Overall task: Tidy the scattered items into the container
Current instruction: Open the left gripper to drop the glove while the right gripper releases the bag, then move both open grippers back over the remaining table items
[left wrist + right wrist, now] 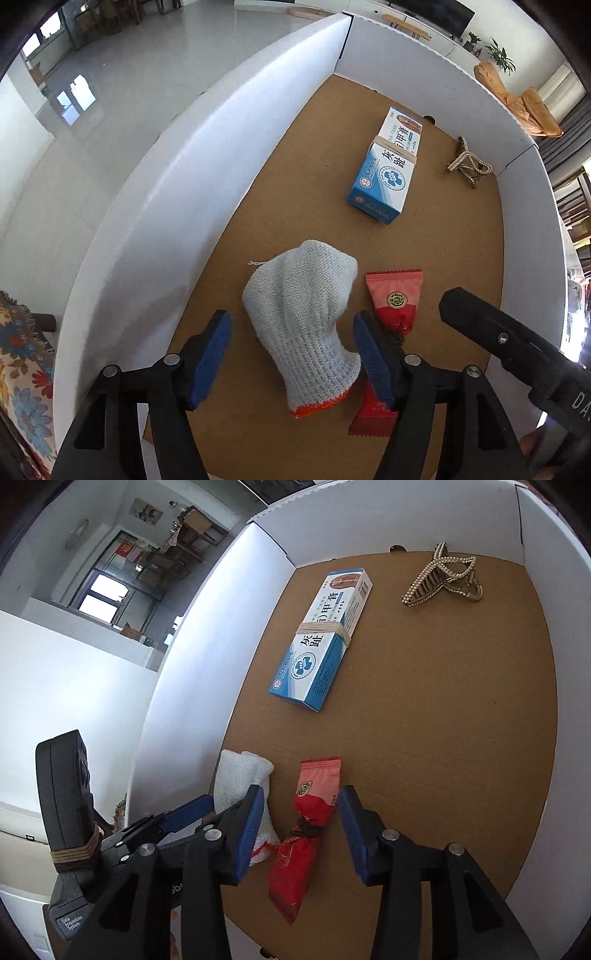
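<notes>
A white-walled box (221,166) with a brown cardboard floor lies below both grippers. On its floor lies a white knit glove (306,314) with an orange cuff, between the blue pads of my left gripper (291,321), which stands open with a gap at the left pad. Beside the glove (240,775) lies a red snack packet (314,805), between the jaws of my right gripper (302,792), open and clear of it on both sides. The packet (393,295) shows right of the glove in the left wrist view.
Further in on the box floor (443,738) lie a blue-and-white medicine carton (321,638) bound with a rubber band and a pearl-studded hair claw (443,579). The carton (384,170) and claw (467,164) sit near the far wall. A floral cloth (22,369) lies outside the box.
</notes>
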The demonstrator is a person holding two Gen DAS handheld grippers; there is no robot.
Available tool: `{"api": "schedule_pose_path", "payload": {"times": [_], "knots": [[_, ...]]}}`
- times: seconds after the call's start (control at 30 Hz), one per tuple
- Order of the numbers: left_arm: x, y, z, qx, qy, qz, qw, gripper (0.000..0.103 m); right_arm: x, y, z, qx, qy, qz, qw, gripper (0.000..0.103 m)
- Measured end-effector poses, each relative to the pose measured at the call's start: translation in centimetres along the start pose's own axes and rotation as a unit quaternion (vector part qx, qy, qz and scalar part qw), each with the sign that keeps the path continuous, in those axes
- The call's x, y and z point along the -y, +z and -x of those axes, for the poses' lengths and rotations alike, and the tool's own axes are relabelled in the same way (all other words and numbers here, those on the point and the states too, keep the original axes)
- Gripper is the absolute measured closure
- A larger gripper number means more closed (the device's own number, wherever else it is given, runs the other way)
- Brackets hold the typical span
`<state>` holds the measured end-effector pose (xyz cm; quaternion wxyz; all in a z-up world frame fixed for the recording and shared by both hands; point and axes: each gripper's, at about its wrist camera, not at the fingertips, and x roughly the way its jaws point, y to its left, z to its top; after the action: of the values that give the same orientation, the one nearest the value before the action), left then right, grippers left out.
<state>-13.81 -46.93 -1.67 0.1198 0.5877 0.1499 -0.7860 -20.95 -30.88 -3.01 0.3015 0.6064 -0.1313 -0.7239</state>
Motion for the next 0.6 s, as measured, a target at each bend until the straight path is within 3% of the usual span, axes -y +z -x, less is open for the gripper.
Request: {"api": "schedule_pose_path", "payload": {"times": [0.13, 0.2, 0.37, 0.5, 0.6], "knots": [[2.9, -1.9, 5.1, 0.071, -0.003, -0.027, 0.9971, 0.035, -0.1, -0.7, 5.5, 0.055, 0.039, 0.024, 0.997, 0.059], [5.4, -3.4, 7.8, 0.105, -0.008, -0.053, 0.9931, 0.034, -0.1, -1.7, 9.1, 0.088, 0.024, 0.065, 0.994, 0.059], [14.3, -9.0, 12.6, 0.156, -0.068, -0.129, 0.977, 0.015, 4.2, -6.0, 18.0, 0.145, -0.114, 0.155, 0.97, 0.059], [23.2, -14.9, 12.2, 0.129, -0.147, -0.174, 0.9652, 0.013, 12.5, -9.7, 23.4, 0.165, -0.223, 0.162, 0.947, 0.059], [29.6, -18.7, 8.6, 0.108, -0.167, -0.202, 0.959, 0.013, 19.3, -13.3, 27.0, 0.178, -0.28, 0.135, 0.933, 0.059]]}}
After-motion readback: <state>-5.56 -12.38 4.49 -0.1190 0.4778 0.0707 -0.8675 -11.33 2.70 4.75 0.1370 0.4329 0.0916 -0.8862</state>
